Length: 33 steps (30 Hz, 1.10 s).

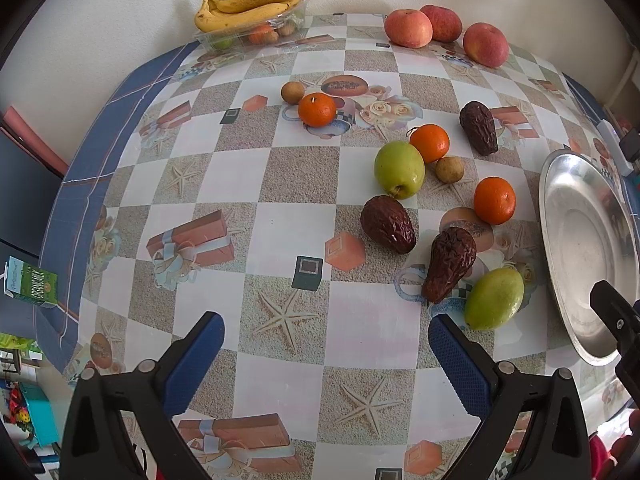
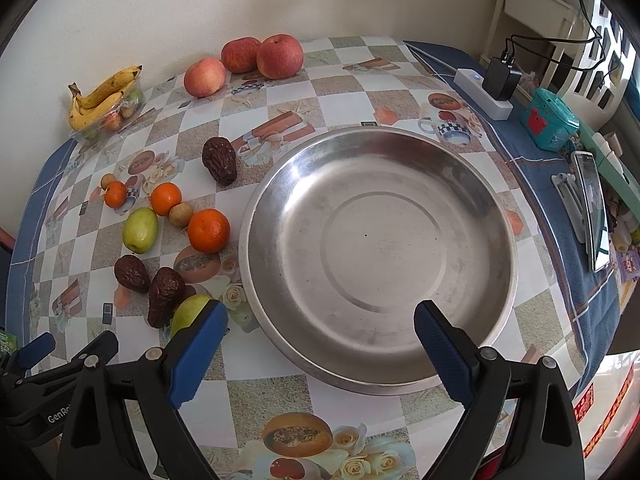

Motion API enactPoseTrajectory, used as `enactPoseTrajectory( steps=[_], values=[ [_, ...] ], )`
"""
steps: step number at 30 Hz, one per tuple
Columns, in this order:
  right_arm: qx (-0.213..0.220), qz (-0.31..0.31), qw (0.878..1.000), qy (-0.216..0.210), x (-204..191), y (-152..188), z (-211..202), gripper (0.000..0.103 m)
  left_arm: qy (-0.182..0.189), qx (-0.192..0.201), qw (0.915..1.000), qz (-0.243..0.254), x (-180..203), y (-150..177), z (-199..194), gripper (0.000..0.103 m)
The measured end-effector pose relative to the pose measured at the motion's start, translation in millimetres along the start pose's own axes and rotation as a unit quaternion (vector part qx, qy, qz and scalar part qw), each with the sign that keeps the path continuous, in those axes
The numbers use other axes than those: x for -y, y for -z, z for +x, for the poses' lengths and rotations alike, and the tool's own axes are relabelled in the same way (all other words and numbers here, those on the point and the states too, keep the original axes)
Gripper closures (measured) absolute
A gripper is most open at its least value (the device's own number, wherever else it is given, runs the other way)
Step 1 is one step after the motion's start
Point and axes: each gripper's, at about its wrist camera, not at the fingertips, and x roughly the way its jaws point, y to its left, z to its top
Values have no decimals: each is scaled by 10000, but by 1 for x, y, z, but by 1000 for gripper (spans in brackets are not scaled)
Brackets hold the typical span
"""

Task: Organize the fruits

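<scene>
The left gripper had its blue fingers wide apart with nothing between them, and the fruit lay ahead and to the right of its fingertips: a green pear just past the right finger, three brown dates, three oranges and a green apple farther out. The right gripper was wide open too, holding nothing, with the big metal dish right in front of its fingers and the fruit off to their left. Red apples and bananas sat far ahead by the wall.
</scene>
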Motion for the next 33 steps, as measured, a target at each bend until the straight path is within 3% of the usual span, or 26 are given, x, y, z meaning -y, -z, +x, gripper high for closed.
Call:
enactPoseTrajectory(
  steps=[29,33],
  values=[
    [7,-38,10000,6,-3,0,1,8,-1,80,10000,-35,-2,-2,-1,0],
    [97,-98,9998,-155,-10,-2,-1,8,7,98,9999,-100,-5,-4,-2,0]
  ],
)
